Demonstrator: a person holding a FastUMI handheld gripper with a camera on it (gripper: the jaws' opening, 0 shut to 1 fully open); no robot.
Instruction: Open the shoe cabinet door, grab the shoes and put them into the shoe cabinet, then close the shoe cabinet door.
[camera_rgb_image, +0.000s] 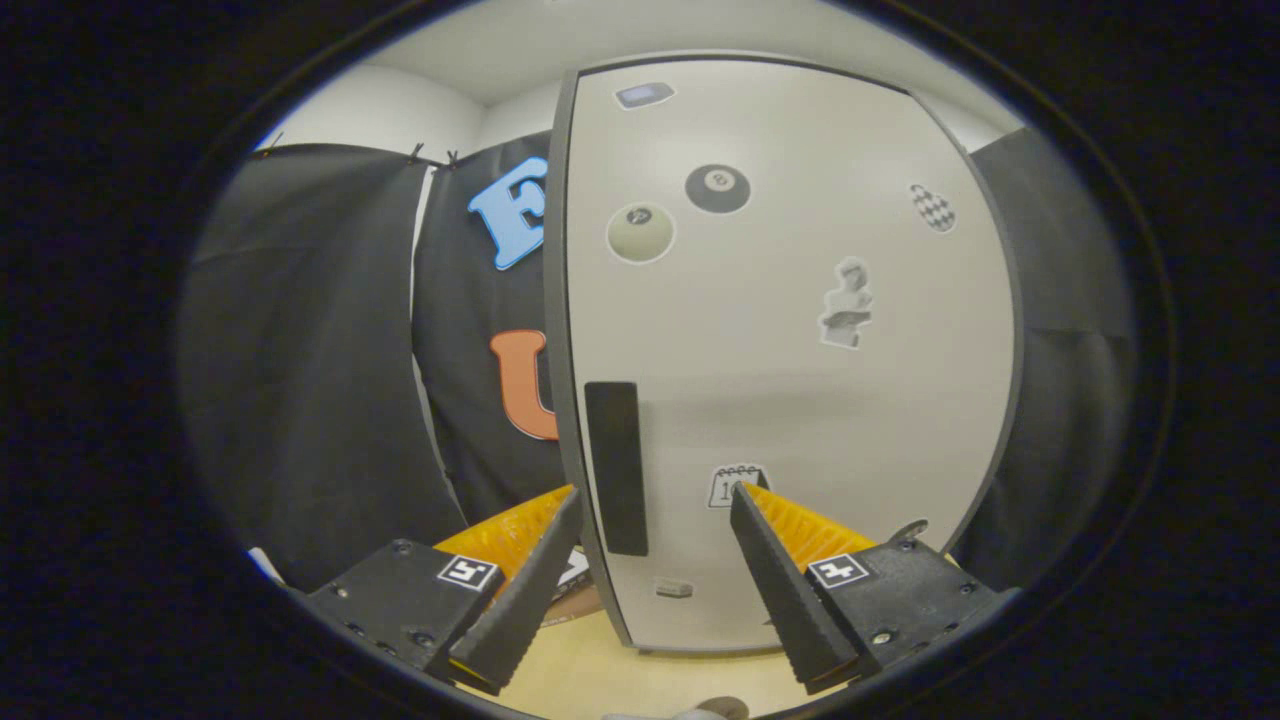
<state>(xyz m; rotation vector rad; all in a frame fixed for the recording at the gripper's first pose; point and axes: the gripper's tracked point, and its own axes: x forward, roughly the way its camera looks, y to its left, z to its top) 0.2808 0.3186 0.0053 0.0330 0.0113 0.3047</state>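
The shoe cabinet door (790, 380) stands straight ahead, a tall pale panel with a dark edge and several stickers on it. A dark vertical handle (614, 467) sits near the door's left edge. My gripper (655, 492) is open, and its fingers straddle that left edge, with the handle in the gap between them. The left fingertip (566, 497) is just outside the door's edge and the right fingertip (742, 492) is over the door's face. Neither finger presses on the handle. I cannot tell whether the door is fully closed.
Black cloth walls (320, 360) hang to the left and right of the cabinet. A light wooden floor (600, 670) lies below the door. A small object (722, 708) pokes up from the floor near the fingers.
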